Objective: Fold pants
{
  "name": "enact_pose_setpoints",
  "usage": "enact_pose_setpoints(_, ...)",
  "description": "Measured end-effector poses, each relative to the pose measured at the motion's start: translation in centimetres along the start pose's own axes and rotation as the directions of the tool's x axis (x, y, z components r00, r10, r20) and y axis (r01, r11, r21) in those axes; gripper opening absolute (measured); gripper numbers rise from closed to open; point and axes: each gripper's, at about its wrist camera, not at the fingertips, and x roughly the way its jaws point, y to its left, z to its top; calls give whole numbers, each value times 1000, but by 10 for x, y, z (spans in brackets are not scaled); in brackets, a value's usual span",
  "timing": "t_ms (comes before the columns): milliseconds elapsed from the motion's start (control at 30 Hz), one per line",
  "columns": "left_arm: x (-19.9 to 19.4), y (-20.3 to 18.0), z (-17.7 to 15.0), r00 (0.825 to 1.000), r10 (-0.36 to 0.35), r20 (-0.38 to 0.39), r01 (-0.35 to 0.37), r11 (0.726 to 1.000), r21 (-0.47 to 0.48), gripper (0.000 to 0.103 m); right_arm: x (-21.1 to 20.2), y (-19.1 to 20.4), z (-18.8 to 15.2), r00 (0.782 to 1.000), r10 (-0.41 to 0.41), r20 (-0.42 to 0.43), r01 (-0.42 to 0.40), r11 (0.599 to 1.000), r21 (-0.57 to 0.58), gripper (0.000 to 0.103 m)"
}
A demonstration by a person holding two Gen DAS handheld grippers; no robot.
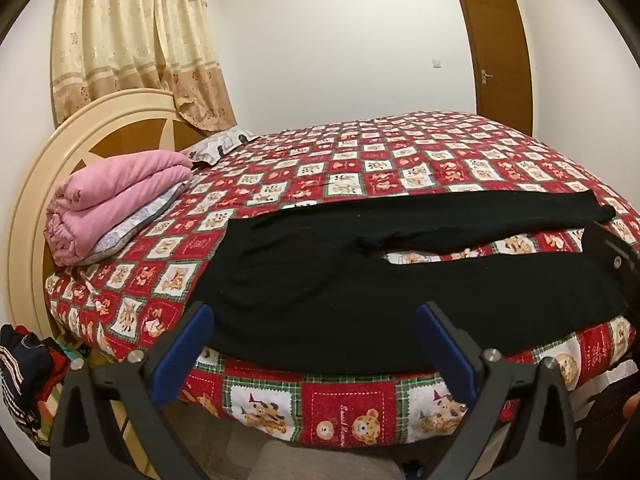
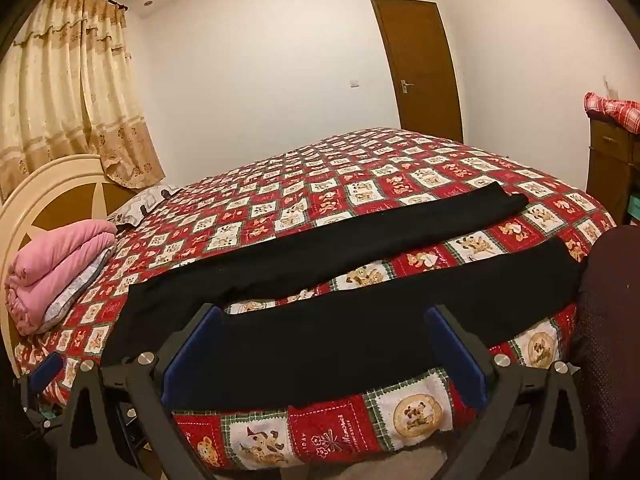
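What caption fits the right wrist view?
Open right gripper poised over black pants spread flat on the bear-print bedspread.

Home bedroom, quilted bed (image 1: 400, 152), curtain (image 1: 132, 40)

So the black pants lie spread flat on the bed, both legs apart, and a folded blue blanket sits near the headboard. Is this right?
Not quite. The folded blanket near the headboard is pink, not blue; the left wrist view shows it clearly. The rest holds: the black pants lie spread flat on the bed, both legs apart.
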Motion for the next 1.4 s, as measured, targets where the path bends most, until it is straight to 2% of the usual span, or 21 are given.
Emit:
enact_pose_setpoints(333,-2,1,0,1000,5,20,-5,1000,10,103,0,0,2,1000,1,-3,-1,1000,3,102)
enact_pose_setpoints(1400,-2,0,-2,1000,4,18,-4,1000,10,103,1,-2,-1,1000,2,-5,-2,1000,12,102)
